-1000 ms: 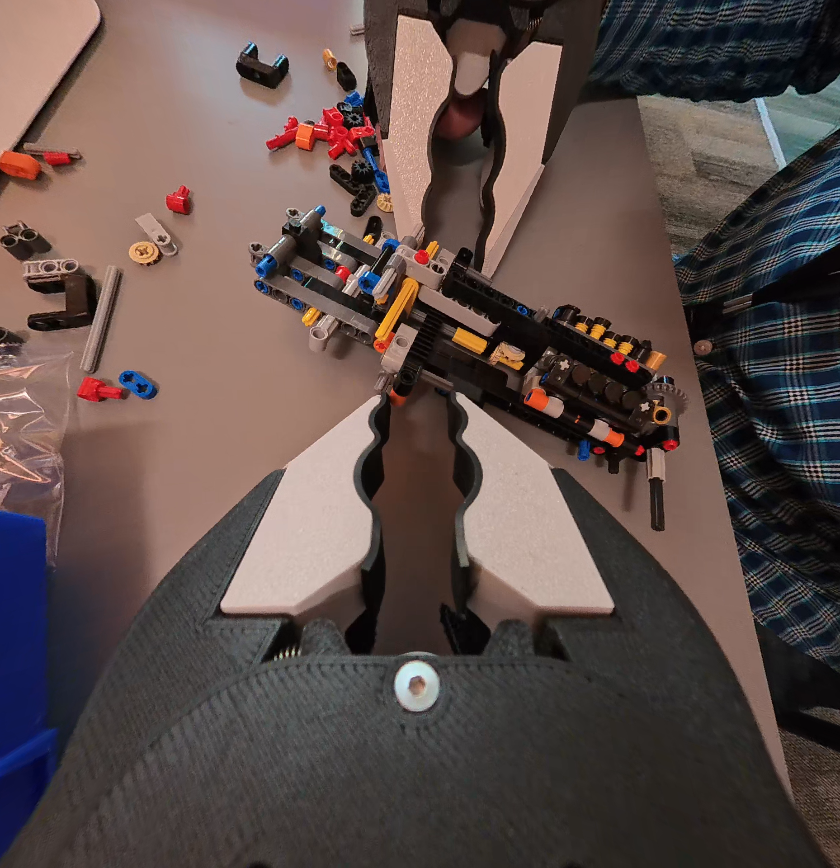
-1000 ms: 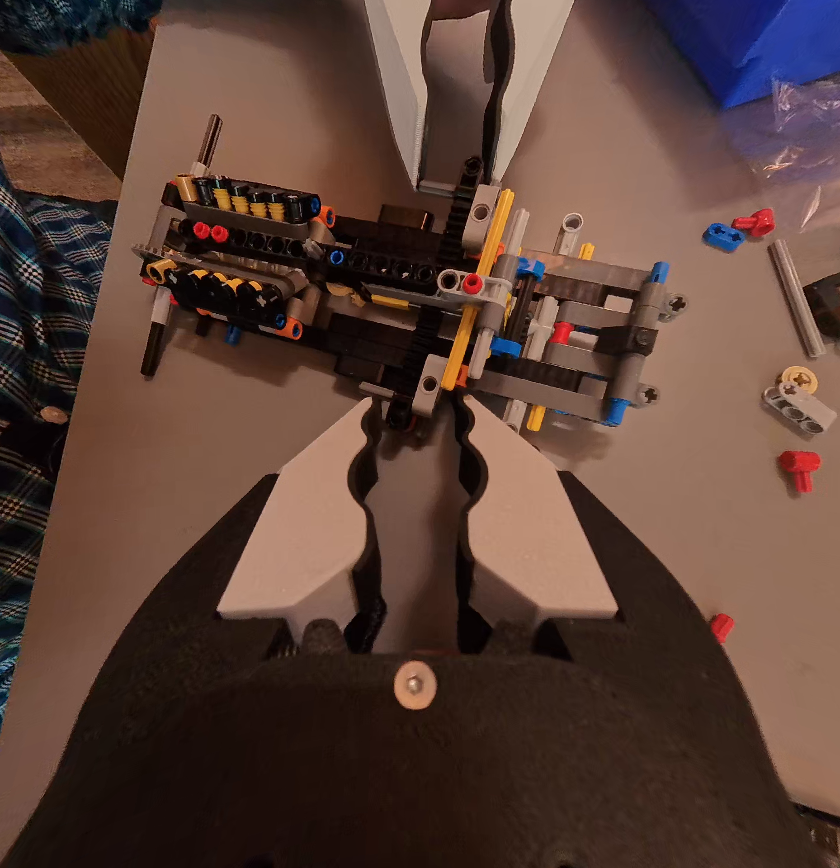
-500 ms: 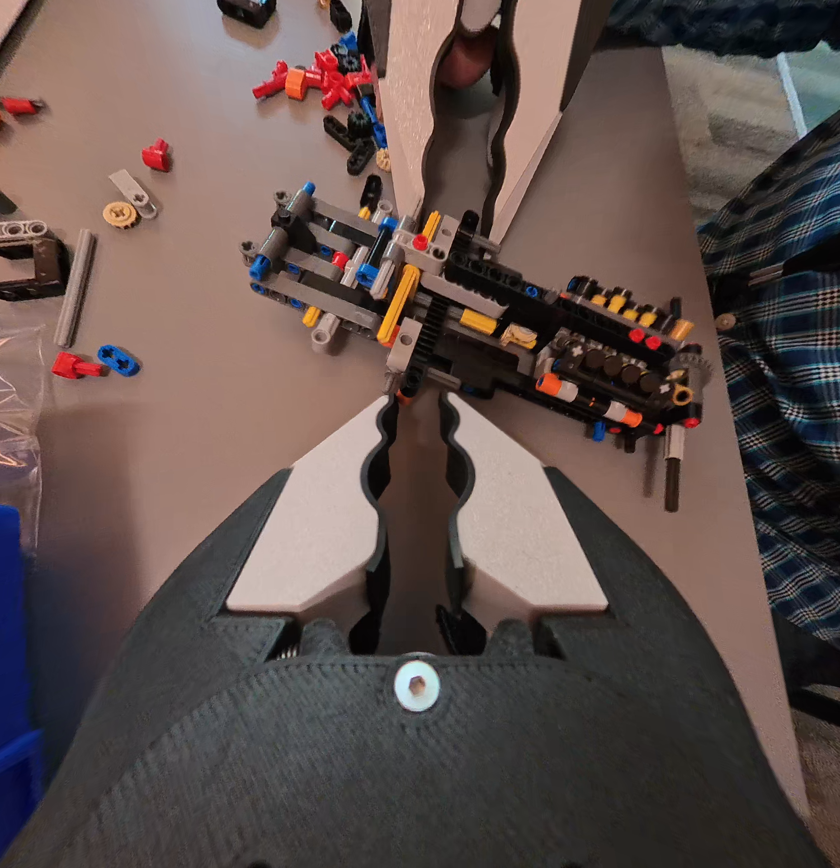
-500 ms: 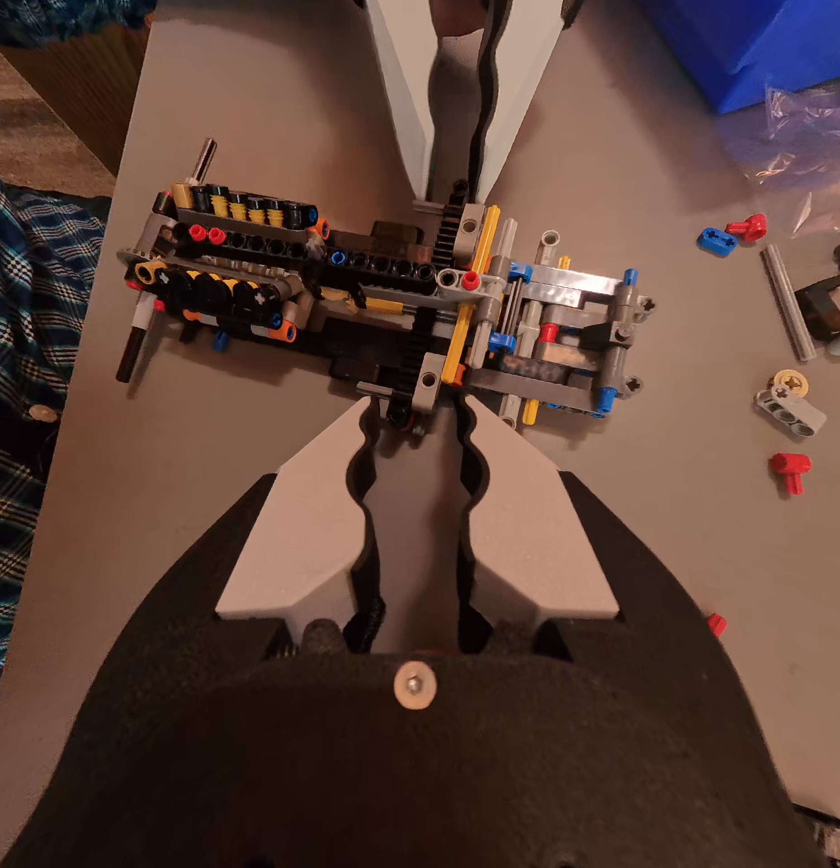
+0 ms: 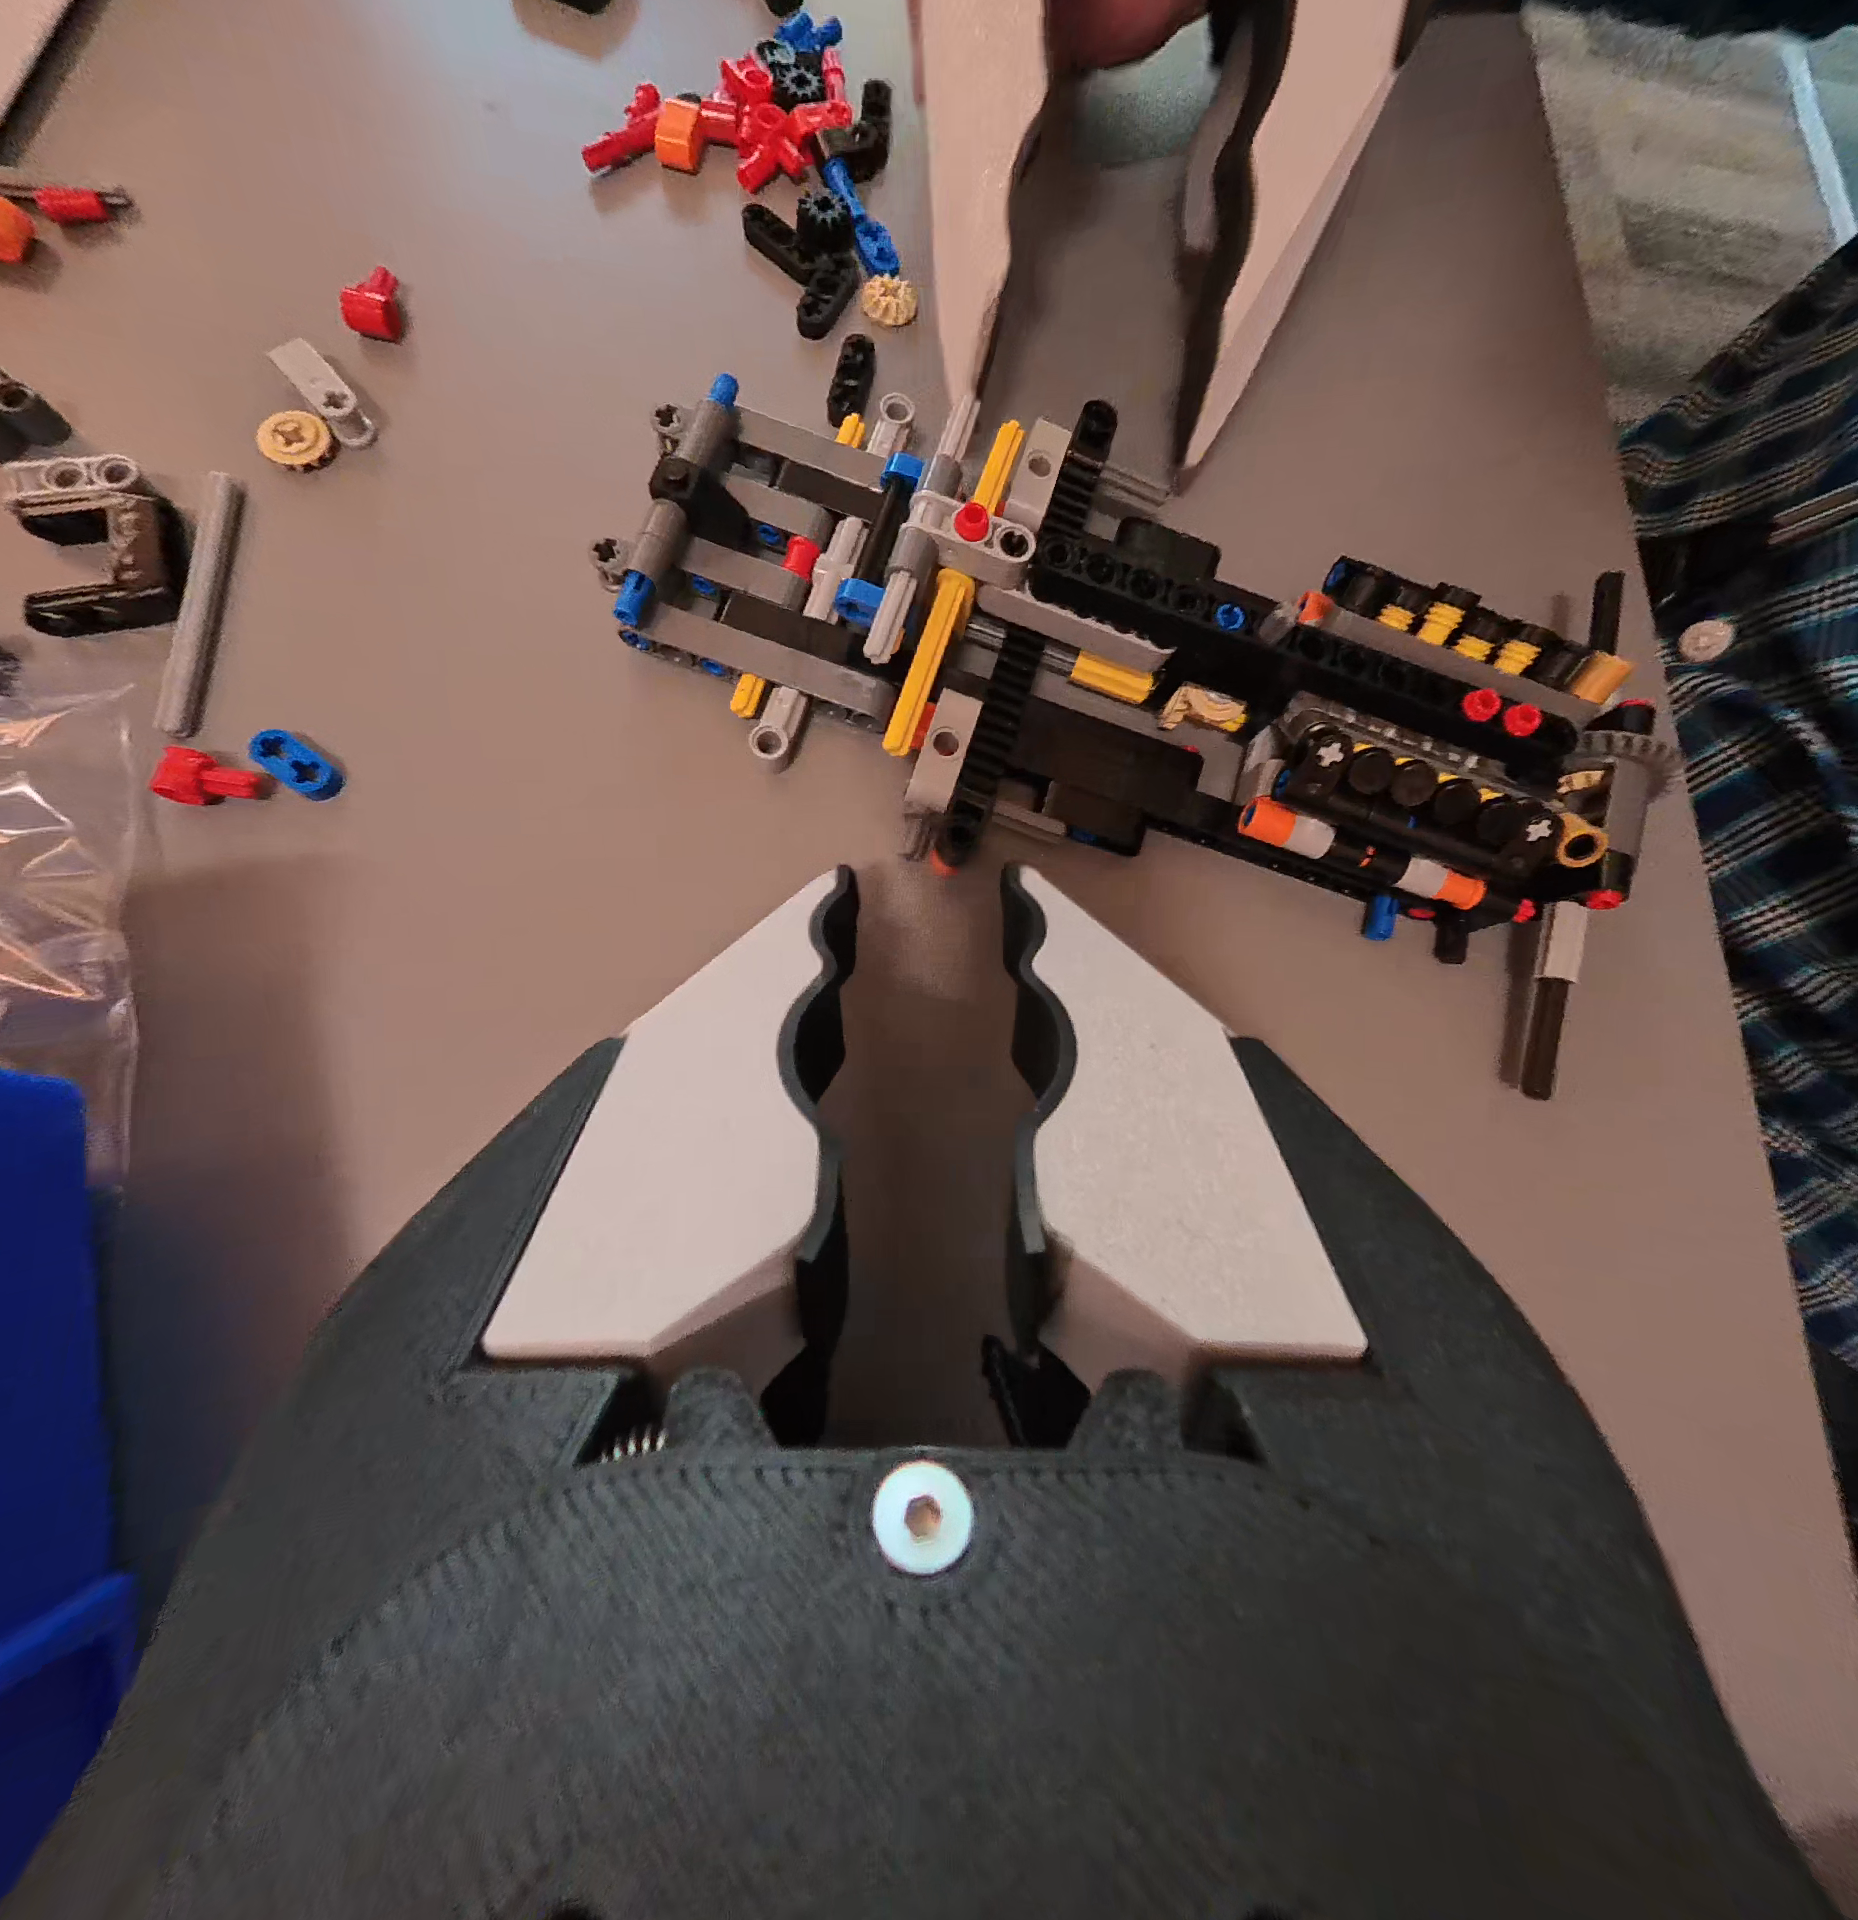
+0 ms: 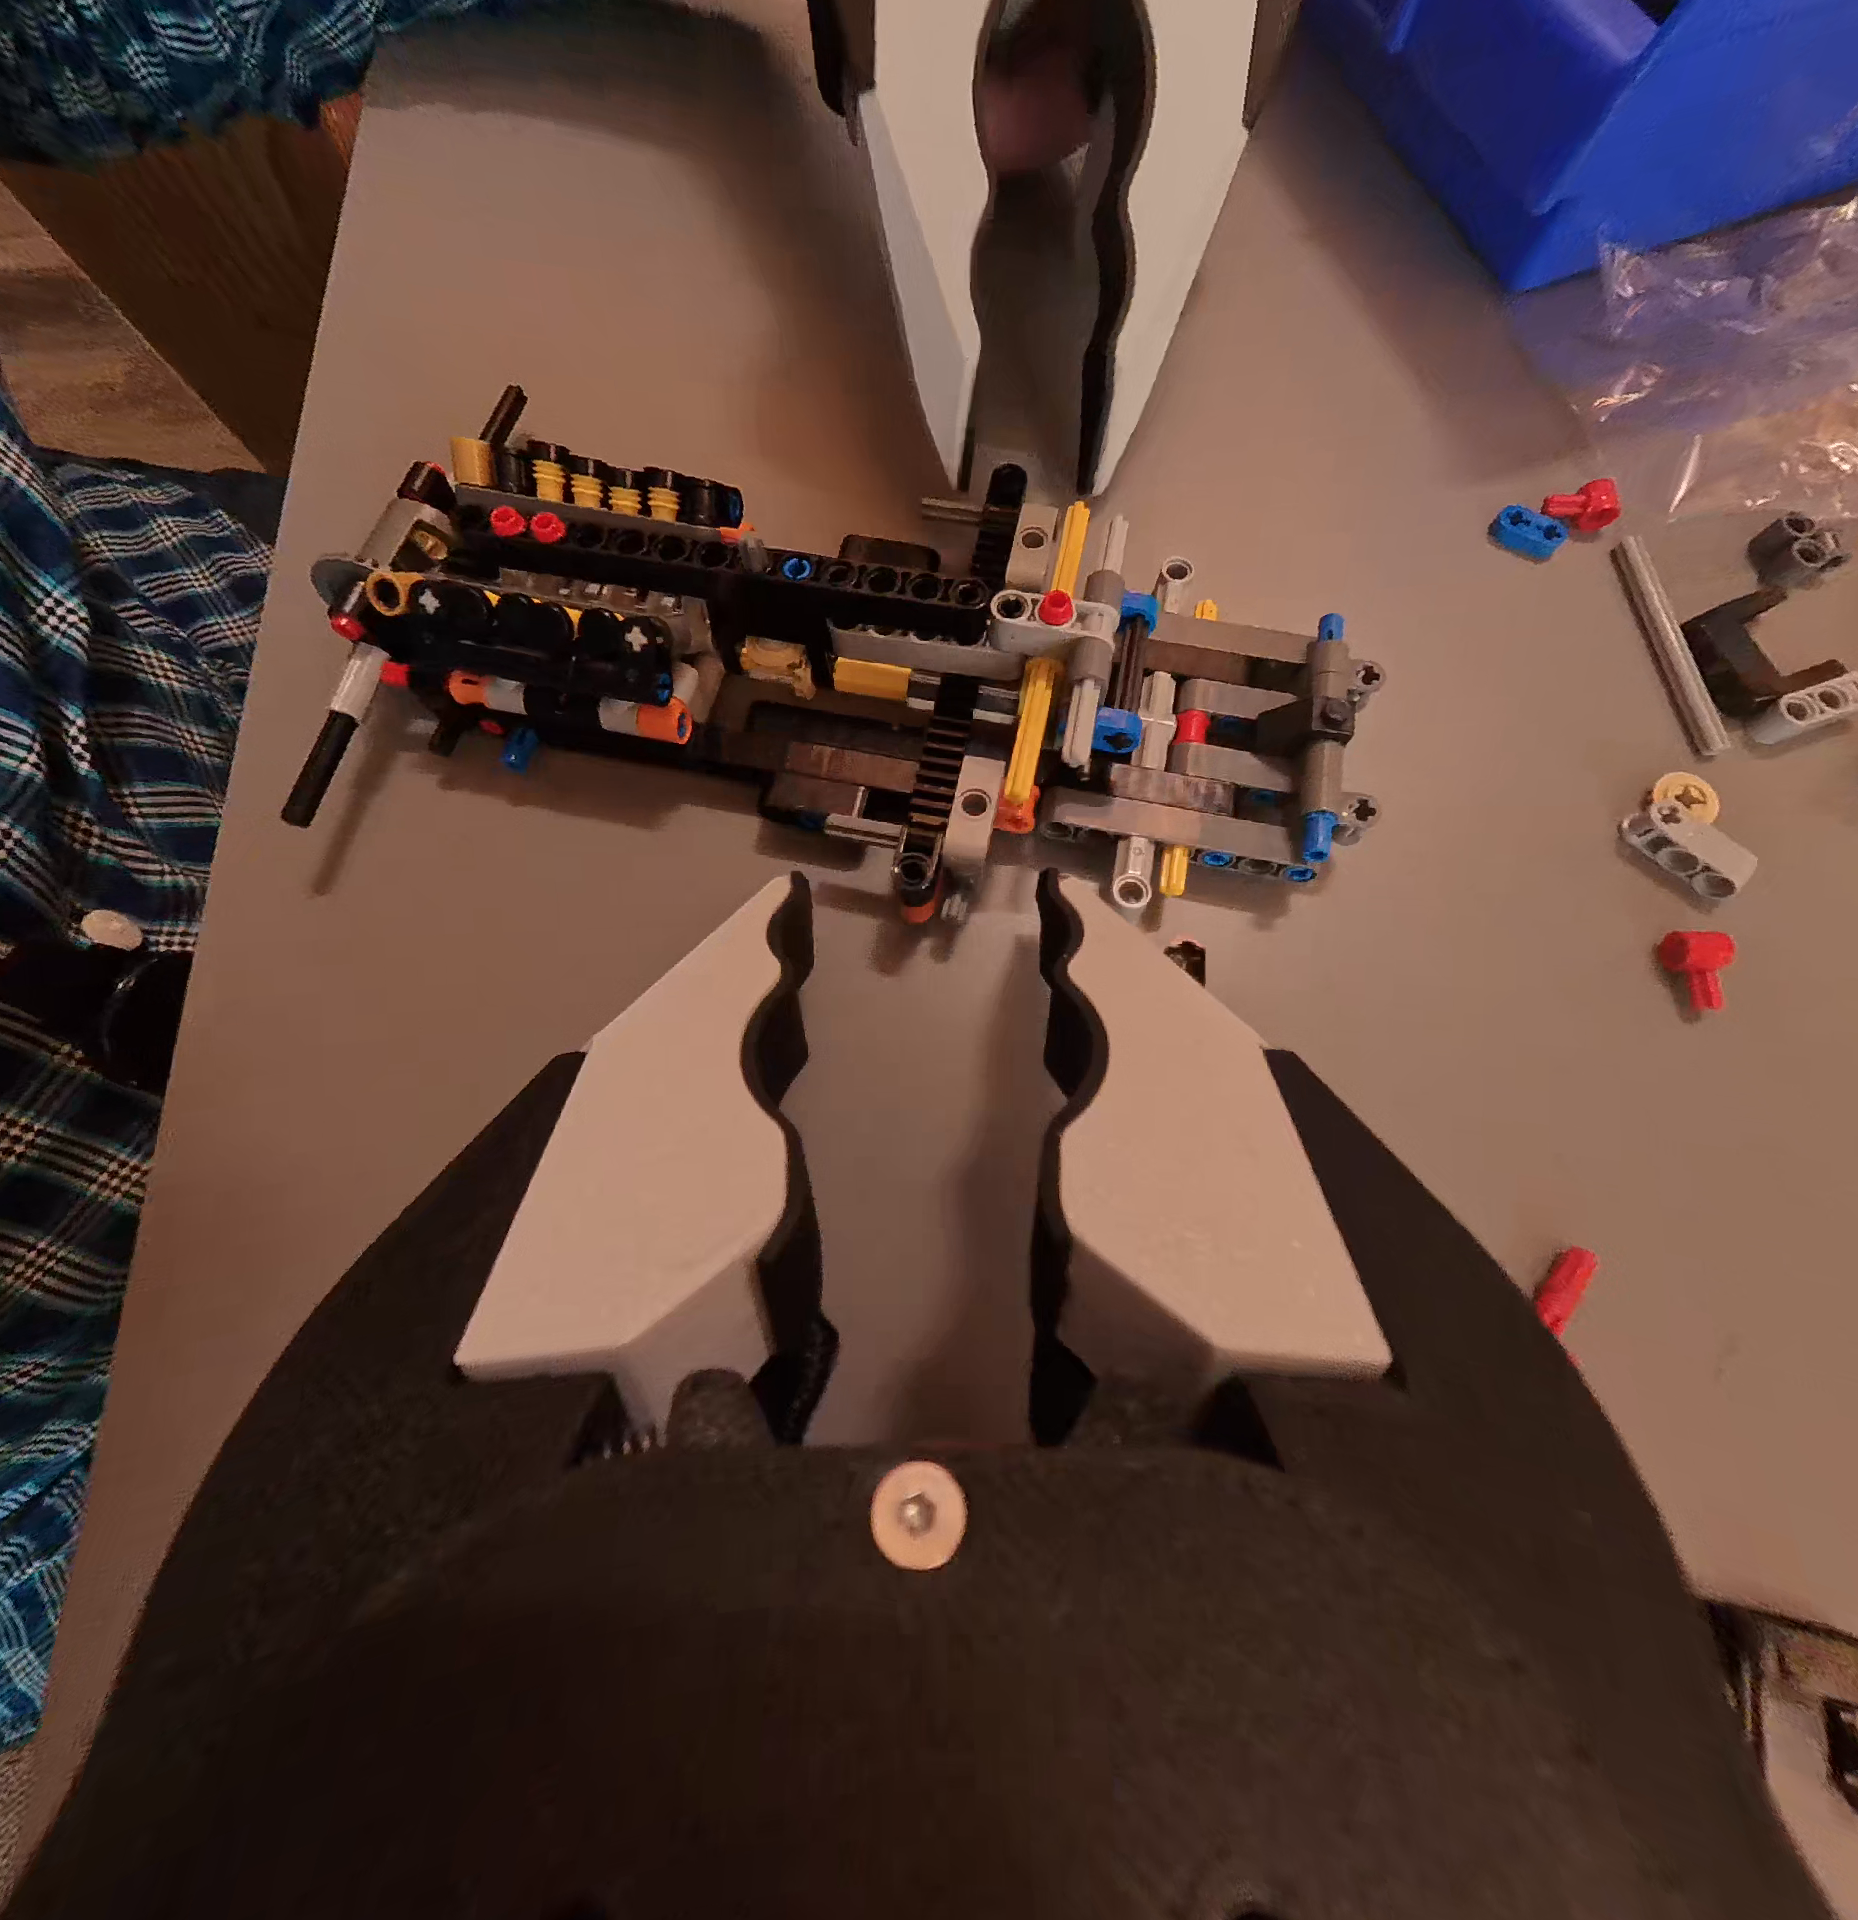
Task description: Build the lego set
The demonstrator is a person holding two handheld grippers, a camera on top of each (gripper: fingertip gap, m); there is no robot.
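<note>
Loose Technic pins (image 5: 208, 777) lie clear at far left. The half-built chassis (image 5: 1101, 665) rests flat mid-worktop (image 5: 489, 935), bracketed crosswise: left tool (image 5: 930, 883) parted, empty, just short of its near side; right tool (image 6: 917, 894) likewise parted and empty opposite, evidently for steadying. The worktop edge runs close beyond the chassis's right end, leaving little room there.

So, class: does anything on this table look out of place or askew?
Mostly ordinary build clutter. One oddity: the lego assembly lies with its black axle end at the table edge nearest the person, so it could be knocked off.
</note>
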